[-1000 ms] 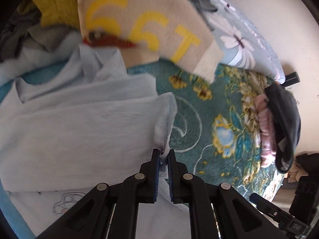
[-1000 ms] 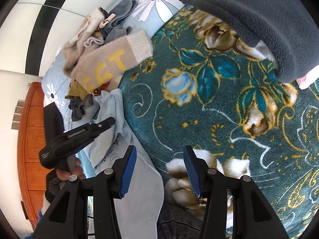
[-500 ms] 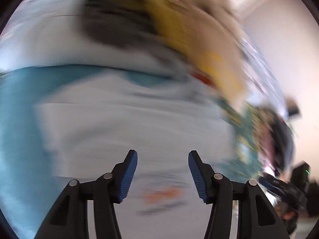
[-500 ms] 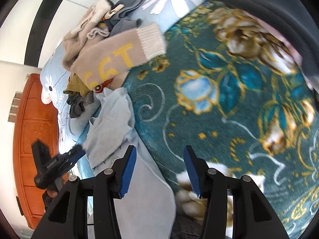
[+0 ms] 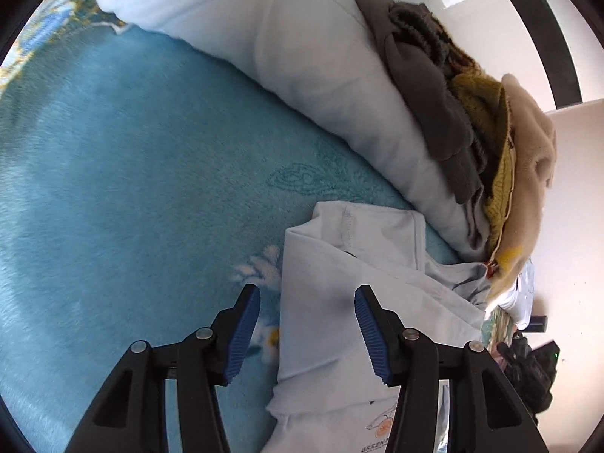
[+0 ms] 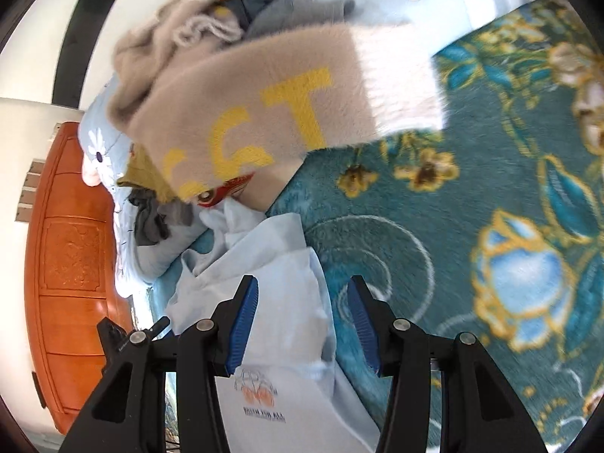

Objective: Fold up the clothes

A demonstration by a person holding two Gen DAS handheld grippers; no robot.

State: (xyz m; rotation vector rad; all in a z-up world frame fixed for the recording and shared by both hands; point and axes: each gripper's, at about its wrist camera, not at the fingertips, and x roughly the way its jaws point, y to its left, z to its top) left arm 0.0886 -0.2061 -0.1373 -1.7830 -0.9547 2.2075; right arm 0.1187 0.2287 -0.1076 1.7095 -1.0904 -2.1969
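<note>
A pale blue T-shirt (image 5: 339, 287) with a small orange print lies partly folded on the blue blanket (image 5: 132, 188). In the left wrist view my left gripper (image 5: 304, 334) is open and empty, its jaws straddling the shirt's left edge. In the right wrist view the same shirt (image 6: 287, 294) lies below my right gripper (image 6: 302, 324), which is open and empty over its right folded edge. The shirt's sleeve end bunches up toward the clothes pile.
A pile of unfolded clothes rests on a pale pillow (image 5: 339, 75): a beige sweater with yellow digits (image 6: 264, 113), a mustard knit (image 5: 487, 120) and grey garments (image 5: 426, 87). A teal floral blanket (image 6: 472, 207) spreads to the right. An orange wooden headboard (image 6: 68, 264) stands at left.
My left gripper let go of the shirt's edge, opened, and swung left to the shirt's other side. My right gripper moved closer over the shirt and stayed open.
</note>
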